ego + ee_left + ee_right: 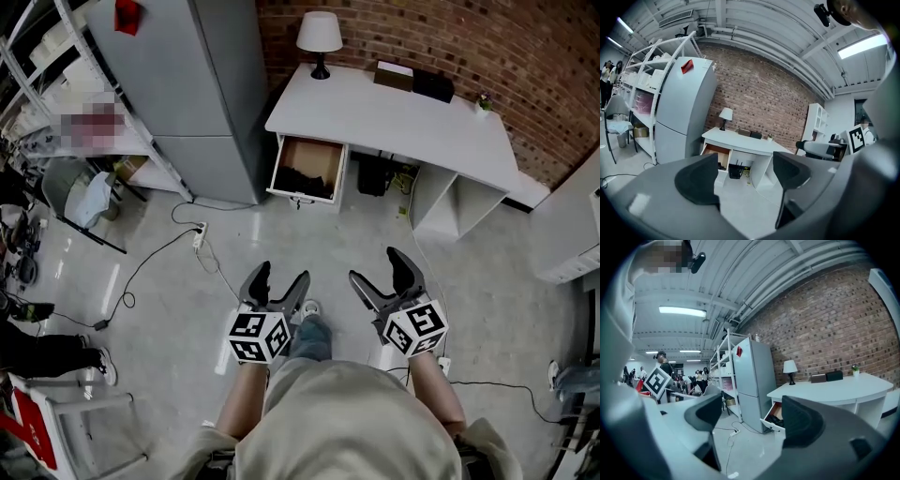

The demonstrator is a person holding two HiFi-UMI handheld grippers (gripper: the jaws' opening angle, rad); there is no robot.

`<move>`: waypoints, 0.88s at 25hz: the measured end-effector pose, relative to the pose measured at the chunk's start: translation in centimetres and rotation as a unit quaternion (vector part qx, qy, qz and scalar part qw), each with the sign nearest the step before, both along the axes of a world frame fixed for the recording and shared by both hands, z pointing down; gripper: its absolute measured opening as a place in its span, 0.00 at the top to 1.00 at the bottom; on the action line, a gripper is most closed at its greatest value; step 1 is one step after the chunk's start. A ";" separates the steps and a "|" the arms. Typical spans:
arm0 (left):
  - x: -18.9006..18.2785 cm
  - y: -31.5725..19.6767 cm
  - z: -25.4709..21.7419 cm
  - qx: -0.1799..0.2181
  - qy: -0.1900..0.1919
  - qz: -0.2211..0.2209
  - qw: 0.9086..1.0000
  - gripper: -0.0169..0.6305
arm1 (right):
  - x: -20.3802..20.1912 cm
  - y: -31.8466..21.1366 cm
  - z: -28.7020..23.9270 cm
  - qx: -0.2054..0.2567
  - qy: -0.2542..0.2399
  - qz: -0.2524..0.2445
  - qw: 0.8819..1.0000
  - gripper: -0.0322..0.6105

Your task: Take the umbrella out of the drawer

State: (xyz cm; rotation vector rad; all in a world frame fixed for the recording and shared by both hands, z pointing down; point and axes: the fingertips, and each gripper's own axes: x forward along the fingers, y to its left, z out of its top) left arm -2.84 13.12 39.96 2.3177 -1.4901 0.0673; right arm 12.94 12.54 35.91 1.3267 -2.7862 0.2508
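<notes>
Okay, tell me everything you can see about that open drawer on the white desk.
The drawer is pulled well out from the white desk, at the desk's left end as the head view shows it. Its front panel is white; the inside walls and bottom look like brown wood. A dark thing lies inside, too indistinct to identify. The drawer sits level, close beside the tall grey cabinet without touching it. Nothing else touches it.
</notes>
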 end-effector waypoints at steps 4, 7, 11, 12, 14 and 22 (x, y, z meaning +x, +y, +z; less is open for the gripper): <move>-1.2 -5.4 -0.4 -0.004 0.000 0.001 1.000 0.43 | -1.2 -5.6 -0.4 0.001 0.004 0.001 1.000 0.36; -2.1 -9.7 -0.7 -0.007 -0.003 0.006 1.000 0.43 | -2.1 -9.8 -0.9 0.001 0.004 0.003 1.000 0.36; -3.2 -15.6 -0.9 -0.011 0.003 0.013 1.000 0.43 | -3.4 -15.2 -1.3 0.004 0.006 0.009 1.000 0.36; -3.4 -17.0 -0.8 -0.013 0.004 0.015 1.000 0.43 | -3.6 -16.4 -1.4 0.004 0.006 0.011 1.000 0.36; -3.8 -19.5 -0.7 -0.014 0.005 0.020 1.000 0.43 | -4.0 -18.8 -1.3 0.004 0.005 0.016 1.000 0.36; -5.2 -27.1 0.7 -0.027 0.015 0.036 0.999 0.42 | -5.8 -26.2 0.1 -0.009 0.018 0.026 0.999 0.36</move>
